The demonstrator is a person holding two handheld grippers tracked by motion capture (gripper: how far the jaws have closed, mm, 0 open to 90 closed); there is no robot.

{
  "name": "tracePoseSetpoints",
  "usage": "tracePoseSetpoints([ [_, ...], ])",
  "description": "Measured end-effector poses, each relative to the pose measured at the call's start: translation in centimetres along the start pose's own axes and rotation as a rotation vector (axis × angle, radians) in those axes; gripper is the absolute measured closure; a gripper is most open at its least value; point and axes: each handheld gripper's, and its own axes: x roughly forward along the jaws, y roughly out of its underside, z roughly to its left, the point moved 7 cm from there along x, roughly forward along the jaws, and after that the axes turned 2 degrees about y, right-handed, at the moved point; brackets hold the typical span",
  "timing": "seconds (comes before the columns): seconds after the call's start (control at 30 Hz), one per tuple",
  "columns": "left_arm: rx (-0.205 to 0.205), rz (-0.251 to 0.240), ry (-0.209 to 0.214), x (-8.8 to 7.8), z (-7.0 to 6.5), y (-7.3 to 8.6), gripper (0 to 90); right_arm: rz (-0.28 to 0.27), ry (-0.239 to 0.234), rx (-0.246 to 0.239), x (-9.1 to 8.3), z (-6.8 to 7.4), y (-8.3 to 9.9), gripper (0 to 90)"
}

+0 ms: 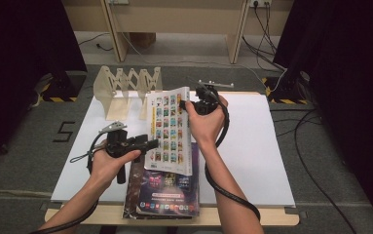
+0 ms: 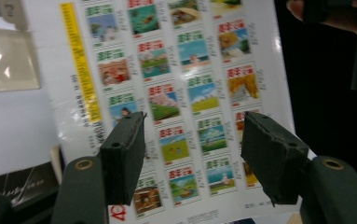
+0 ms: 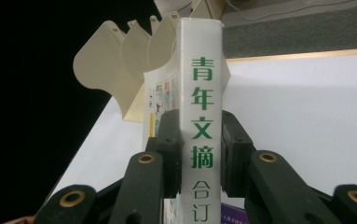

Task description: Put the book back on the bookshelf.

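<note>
Rack (image 1: 125, 90) behind book (image 1: 168, 129) — stack (image 1: 164, 192) below

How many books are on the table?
3, maybe more hidden: a white book lifted by its spine in the right hand-held gripper, and two dark books stacked at the table's near edge.

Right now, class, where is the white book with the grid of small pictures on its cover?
In the high view the white book is at the table's middle, its spine clamped in the right gripper, above the dark magazines and just in front of the wooden rack.
</note>
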Motion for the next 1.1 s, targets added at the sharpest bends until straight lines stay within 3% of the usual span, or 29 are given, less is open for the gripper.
tracePoseSetpoints([
  [0.33,0.094,0.042,-0.009,2.7,-2.3,-1.2,32.7,0.019,0.045,-0.012,1.0,0.3,0.0,73.8],
  [0.67,0.135,0.062,-0.024,4.1,-3.8,-1.6,31.3,0.034,0.049,-0.011,1.2,0.4,0.0,73.9],
  [0.93,0.149,0.039,-0.035,3.9,-3.8,-2.6,31.6,-0.044,0.04,-0.016,0.8,1.2,-1.6,73.9],
  [0.97,0.148,0.036,-0.035,3.8,-3.8,-2.7,31.6,-0.077,0.053,-0.028,0.7,1.5,-2.0,73.9],
  [1.1,0.16,0.026,-0.049,3.7,-3.8,-3.1,31.4,-0.112,0.077,-0.03,0.7,1.9,-2.5,73.8],
])
